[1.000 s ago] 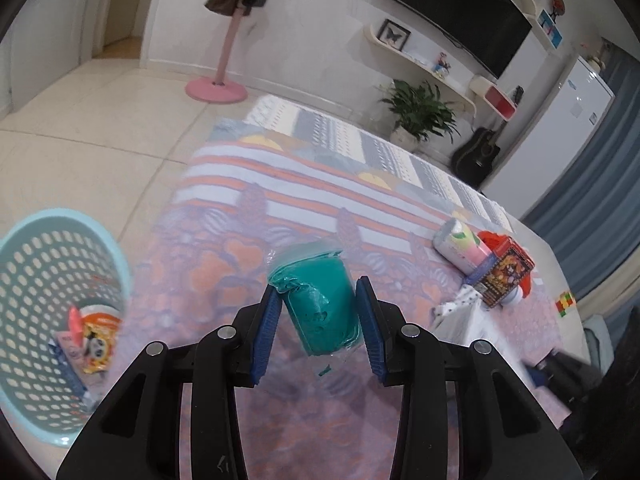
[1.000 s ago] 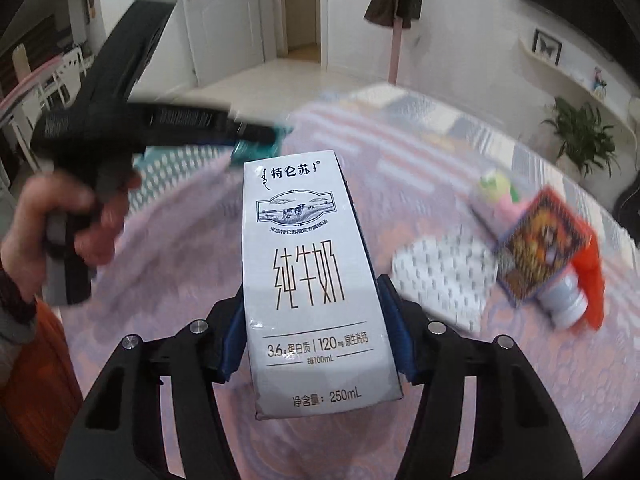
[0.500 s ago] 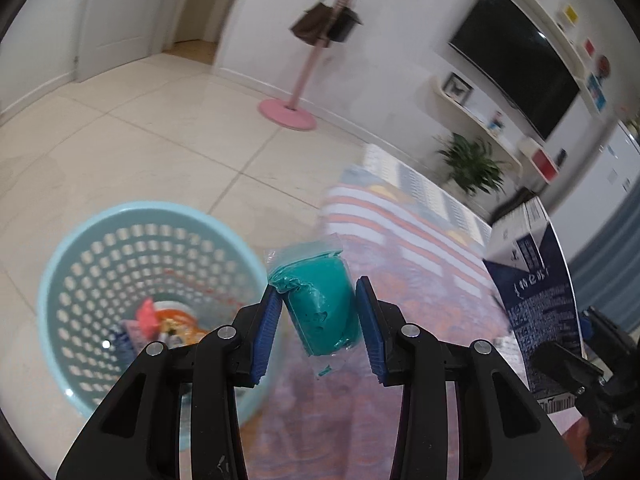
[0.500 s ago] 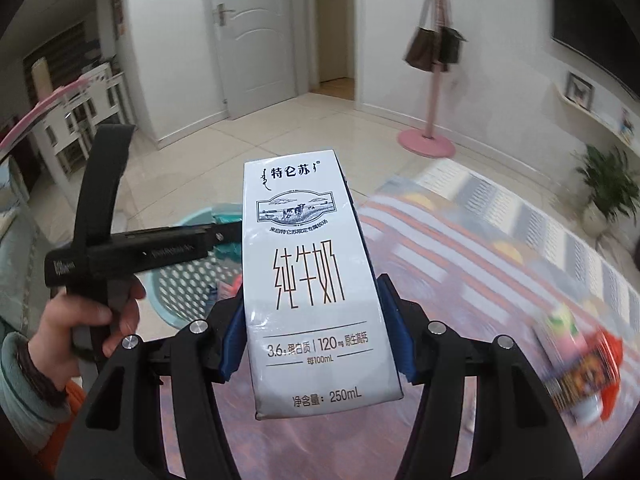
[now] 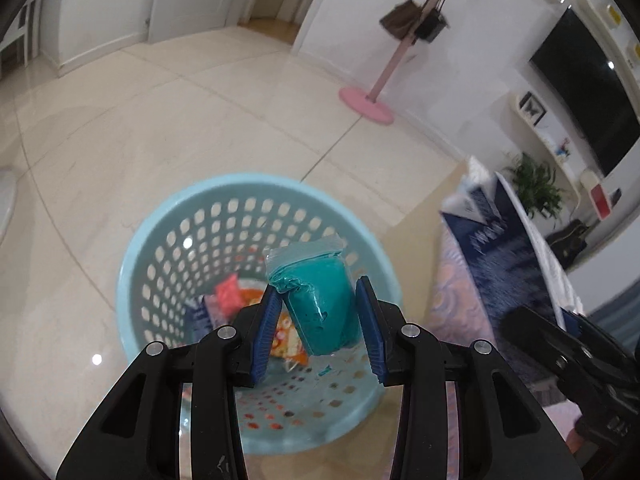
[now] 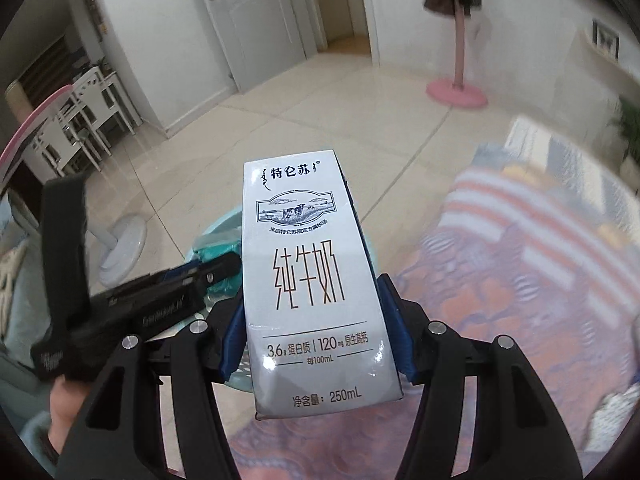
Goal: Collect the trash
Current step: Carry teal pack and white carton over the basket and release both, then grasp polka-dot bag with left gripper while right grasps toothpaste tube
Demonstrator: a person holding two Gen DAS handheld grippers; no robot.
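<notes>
Pale floor tiles (image 5: 168,120) fill most of the left wrist view, with a pink coat stand (image 5: 372,98) at the upper right carrying two dark bags, and a black television (image 5: 588,92) on the wall at far right. Centre frame, a light blue perforated basket (image 5: 168,248) stands on the tiles; orange and red wrappers (image 5: 236,296) lie in its bottom. Left gripper (image 5: 318,320) is clenched on a crumpled teal packet (image 5: 320,304), blue pads pressing both its sides, the packet over the basket's opening. At the right edge a blurred dark blue carton side shows, with black tongs beneath it.

Right wrist view: right gripper (image 6: 316,328) grasps a white milk carton (image 6: 308,280) upright between its blue pads, printed face toward the camera, filling the centre. Left of it, the other black tool is held by a hand (image 6: 60,404) at lower left, teal showing at its tip, with the basket rim just behind. A striped patterned cloth (image 6: 540,264) covers the lower right, blurred. White door (image 6: 248,20) in the upper centre; white chairs at left.
</notes>
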